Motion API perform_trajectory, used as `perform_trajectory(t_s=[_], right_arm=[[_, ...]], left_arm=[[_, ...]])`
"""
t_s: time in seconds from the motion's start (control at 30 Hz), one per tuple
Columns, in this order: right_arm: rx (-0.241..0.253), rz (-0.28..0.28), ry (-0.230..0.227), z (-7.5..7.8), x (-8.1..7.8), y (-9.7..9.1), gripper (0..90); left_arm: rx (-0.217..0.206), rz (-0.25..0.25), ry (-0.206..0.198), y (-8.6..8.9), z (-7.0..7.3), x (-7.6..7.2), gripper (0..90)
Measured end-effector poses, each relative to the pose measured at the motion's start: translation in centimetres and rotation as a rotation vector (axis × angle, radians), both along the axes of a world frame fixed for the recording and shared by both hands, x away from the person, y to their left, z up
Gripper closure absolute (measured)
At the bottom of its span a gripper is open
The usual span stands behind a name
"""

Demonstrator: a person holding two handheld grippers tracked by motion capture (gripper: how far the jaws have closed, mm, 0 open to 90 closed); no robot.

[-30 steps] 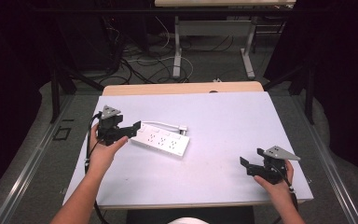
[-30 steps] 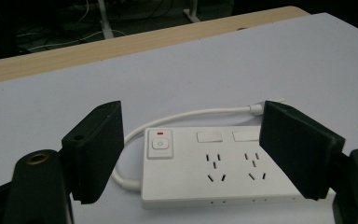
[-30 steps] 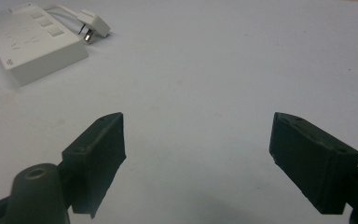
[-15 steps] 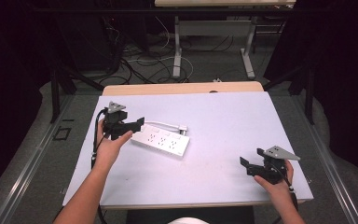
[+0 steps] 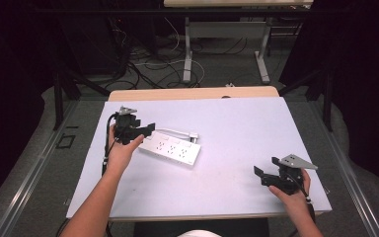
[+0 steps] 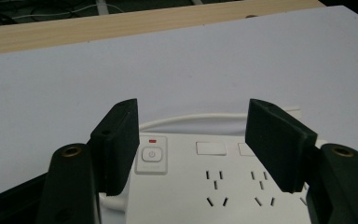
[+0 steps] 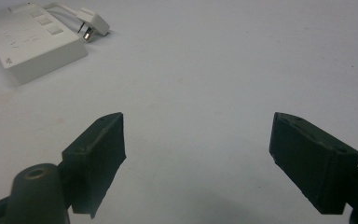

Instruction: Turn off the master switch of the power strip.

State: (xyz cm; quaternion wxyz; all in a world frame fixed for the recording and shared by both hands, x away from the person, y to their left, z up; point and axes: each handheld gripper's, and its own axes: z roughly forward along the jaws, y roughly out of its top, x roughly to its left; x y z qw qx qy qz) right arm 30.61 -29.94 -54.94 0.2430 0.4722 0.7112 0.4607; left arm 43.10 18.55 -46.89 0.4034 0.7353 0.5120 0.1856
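Left gripper (image 6: pixel 191 149), jaws spread and just closing over the switch end of the white power strip (image 5: pixel 170 148) lying on the table (image 5: pixel 237 128); an off-centre pinch could press the power button (image 6: pixel 151 155) or skid the strip.

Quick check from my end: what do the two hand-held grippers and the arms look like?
Both are black. The left hand-held gripper and right hand-held gripper each carry a grey three-cornered plate on top and trail a black cable. Jaws are flat, matte black blocks with brass-coloured screw holes behind. The forearms are bare, no sleeves.
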Motion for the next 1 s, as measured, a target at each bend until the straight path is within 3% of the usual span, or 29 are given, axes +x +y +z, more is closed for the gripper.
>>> perform_trajectory(t_s=[0.07,0.37,0.6,0.9,1.0], right_arm=[[0.003,-0.001,0.006,0.0,0.0,0.0,17.6],[-0.004,0.001,0.014,-0.1,0.0,0.0,17.6],[0.004,0.002,0.01,-0.2,0.1,0.0,17.6],[0.0,0.008,0.012,-0.2,0.1,0.0,17.6],[-0.011,0.005,0.019,-0.2,0.1,-0.1,17.6]], left_arm=[[-0.011,0.004,0.026,0.1,-0.1,0.2,38.9],[-0.044,0.031,0.069,0.7,-0.7,1.2,47.7],[-0.033,0.045,0.117,1.3,-1.1,1.9,54.3],[-0.008,0.061,0.145,1.0,-1.9,2.4,63.8],[-0.001,0.074,0.137,0.7,-2.2,2.6,66.9]])
